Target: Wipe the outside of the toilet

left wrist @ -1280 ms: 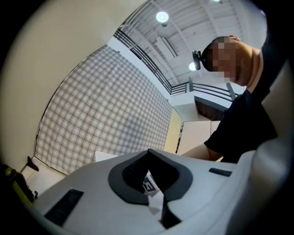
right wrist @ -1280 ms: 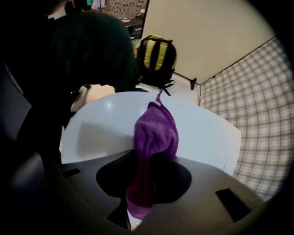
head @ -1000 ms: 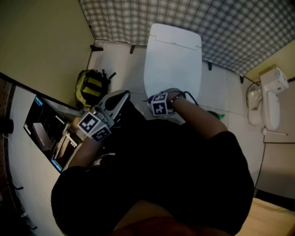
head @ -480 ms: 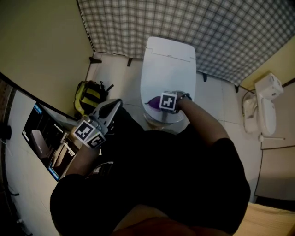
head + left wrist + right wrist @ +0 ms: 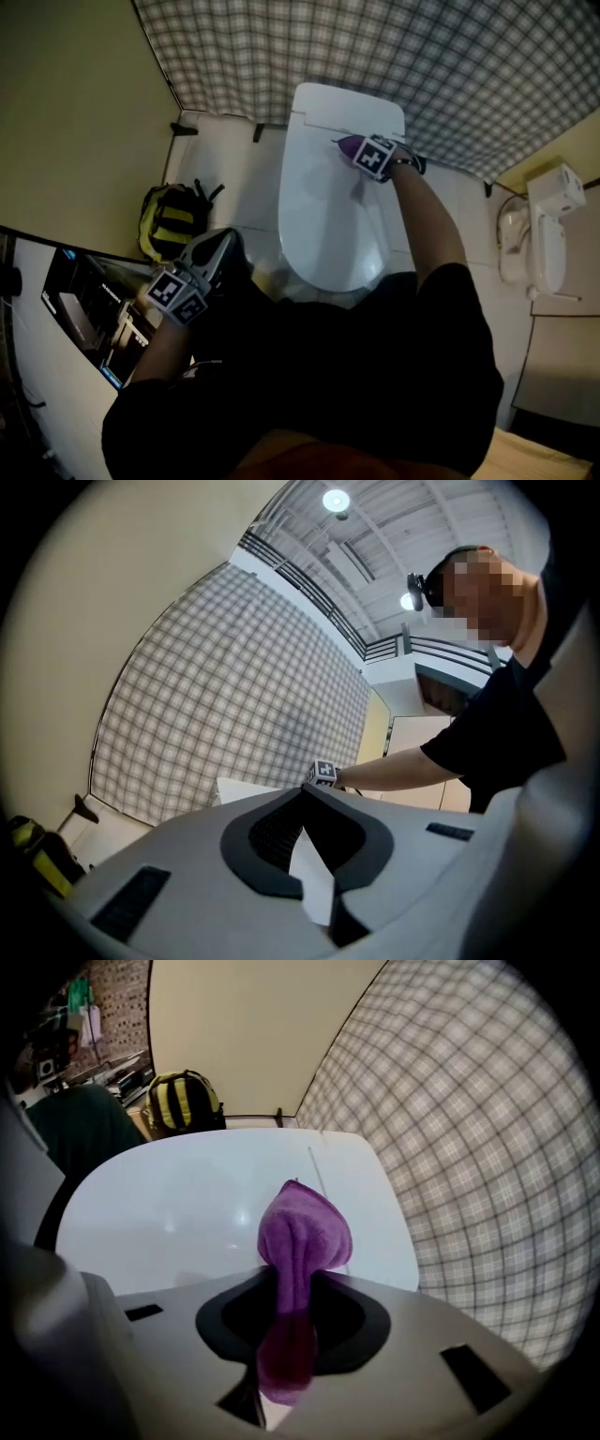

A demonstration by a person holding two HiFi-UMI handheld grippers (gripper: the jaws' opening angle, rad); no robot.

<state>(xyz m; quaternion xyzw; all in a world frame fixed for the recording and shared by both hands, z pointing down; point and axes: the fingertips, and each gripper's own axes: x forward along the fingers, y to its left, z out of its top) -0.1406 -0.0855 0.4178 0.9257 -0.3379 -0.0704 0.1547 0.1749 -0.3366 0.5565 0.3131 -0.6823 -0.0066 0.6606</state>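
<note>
In a narrow room with a checked wall [image 5: 394,56] at the far end, a white toilet with its lid closed [image 5: 328,216] stands on a pale floor. The right gripper [image 5: 356,150] is stretched out over the back part of the lid, near the checked wall. Its jaws are clamped on a purple cloth of soft towel fabric [image 5: 344,143]. In the right gripper view the cloth [image 5: 302,1227] bulges out in front of the right gripper [image 5: 295,1277] as a rounded bunch, and a strip of it runs back between the jaws. The bunch is over the white lid [image 5: 187,1204], close to the rear edge; I cannot tell for sure whether it presses on the surface.

The left gripper [image 5: 223,242] is held at the left of the toilet, near the front of the bowl and apart from it. In the left gripper view its jaws [image 5: 304,789] are together at the tips and nothing is between them.

A yellow and black backpack [image 5: 173,220] lies on the floor to the left of the toilet, against the plain yellowish wall. A white unit [image 5: 548,211] is on the wall at the right.
</note>
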